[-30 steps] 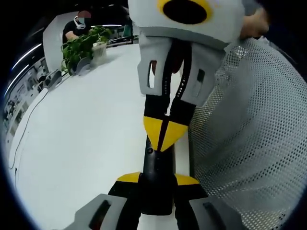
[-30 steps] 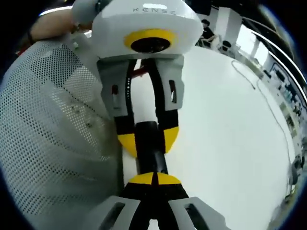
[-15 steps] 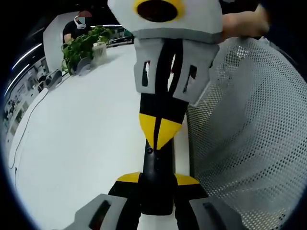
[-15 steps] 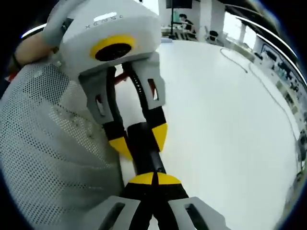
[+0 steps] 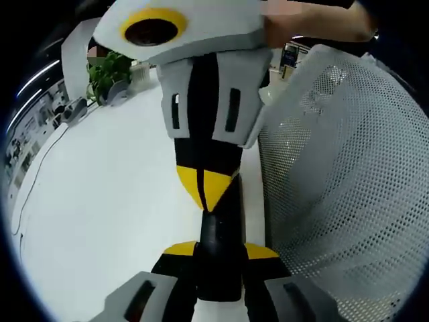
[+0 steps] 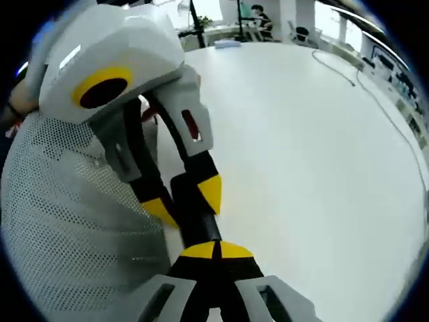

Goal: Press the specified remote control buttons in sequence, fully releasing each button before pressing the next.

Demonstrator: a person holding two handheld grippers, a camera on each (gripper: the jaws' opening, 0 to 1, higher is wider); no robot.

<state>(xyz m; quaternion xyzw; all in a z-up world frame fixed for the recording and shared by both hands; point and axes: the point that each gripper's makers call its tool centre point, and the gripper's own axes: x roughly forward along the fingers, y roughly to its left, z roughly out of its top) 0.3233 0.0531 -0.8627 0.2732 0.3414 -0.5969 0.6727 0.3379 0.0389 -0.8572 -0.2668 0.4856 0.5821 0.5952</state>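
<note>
Black remote (image 5: 220,248) held lengthwise by left hand-held gripper (image 5: 220,249); right hand-held gripper (image 5: 202,176), closed, tips on its far end (buttons likely hidden).

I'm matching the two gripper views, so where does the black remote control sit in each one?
Left gripper view: remote control at bottom centre, between the left gripper's jaws.
Right gripper view: just below centre, rising from the right gripper's shut tips.
Shared landmark: the white mesh beside it.

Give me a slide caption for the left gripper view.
Left gripper holds the black remote; right gripper touches its far end.
</note>
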